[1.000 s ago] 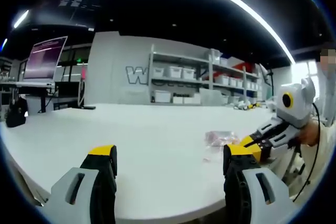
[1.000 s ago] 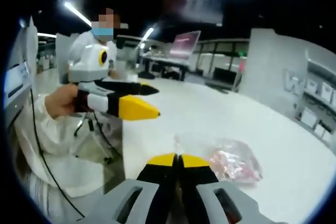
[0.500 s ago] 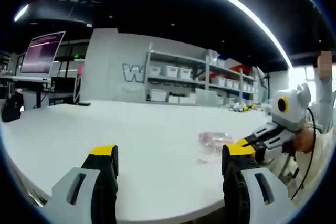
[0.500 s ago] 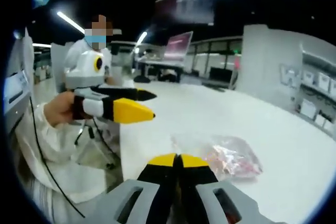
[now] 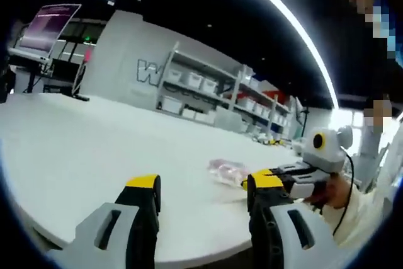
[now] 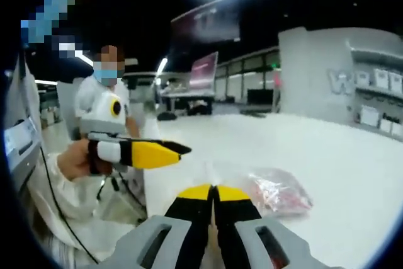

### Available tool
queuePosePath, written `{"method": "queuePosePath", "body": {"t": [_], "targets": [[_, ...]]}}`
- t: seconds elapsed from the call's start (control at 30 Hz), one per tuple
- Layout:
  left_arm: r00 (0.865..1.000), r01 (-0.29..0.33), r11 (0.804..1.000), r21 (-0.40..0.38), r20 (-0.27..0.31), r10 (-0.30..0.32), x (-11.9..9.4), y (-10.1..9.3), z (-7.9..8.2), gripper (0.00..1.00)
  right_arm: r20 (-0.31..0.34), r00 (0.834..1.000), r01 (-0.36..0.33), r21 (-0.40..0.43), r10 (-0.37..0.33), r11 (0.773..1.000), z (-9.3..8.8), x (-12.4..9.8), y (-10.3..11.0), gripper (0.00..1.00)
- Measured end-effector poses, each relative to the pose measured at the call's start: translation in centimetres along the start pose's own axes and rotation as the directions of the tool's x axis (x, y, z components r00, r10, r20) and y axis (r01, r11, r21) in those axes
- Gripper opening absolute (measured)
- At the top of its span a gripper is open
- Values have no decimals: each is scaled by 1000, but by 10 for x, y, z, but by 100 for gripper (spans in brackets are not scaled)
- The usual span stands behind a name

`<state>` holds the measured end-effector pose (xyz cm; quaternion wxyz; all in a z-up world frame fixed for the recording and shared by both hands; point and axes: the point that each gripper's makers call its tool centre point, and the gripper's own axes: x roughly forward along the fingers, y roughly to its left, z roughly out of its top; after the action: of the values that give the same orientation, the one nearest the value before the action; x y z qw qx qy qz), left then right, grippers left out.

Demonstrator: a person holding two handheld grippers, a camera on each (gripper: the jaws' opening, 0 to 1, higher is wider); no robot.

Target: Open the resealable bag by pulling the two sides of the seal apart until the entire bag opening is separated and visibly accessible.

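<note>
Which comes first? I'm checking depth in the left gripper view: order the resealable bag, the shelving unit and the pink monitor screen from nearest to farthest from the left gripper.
1. Resealable bag, on the white table just beyond the left gripper.
2. Shelving unit, against the back wall.
3. Pink monitor screen, far left; its rank against the shelving is too close to call.
</note>
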<state>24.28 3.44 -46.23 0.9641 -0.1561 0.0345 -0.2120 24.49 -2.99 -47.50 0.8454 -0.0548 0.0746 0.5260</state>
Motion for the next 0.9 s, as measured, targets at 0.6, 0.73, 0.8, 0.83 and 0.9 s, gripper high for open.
{"method": "queuePosePath", "body": {"t": [0.6, 0.73, 0.8, 0.83, 0.9], "targets": [[996, 90, 995, 31, -14, -90, 14, -26, -12, 24, 92, 996, 24, -10, -23, 1000, 14, -7, -3, 0], [995, 97, 994, -58, 0, -98, 15, -25, -10, 20, 99, 995, 19, -24, -16, 1000, 15, -8, -1, 0], [995, 99, 984, -150, 18, -97, 16, -23, -6, 23, 102, 995, 14, -30, -11, 999, 15, -8, -1, 0], [994, 107, 980, -168, 24, -105, 16, -24, -5, 26, 104, 995, 11, -32, -8, 999, 16, -9, 0, 0], [989, 147, 956, -255, 22, -146, 17, -30, -6, 28, 109, 994, 9, -35, -5, 999, 16, -9, 0, 0]]}}
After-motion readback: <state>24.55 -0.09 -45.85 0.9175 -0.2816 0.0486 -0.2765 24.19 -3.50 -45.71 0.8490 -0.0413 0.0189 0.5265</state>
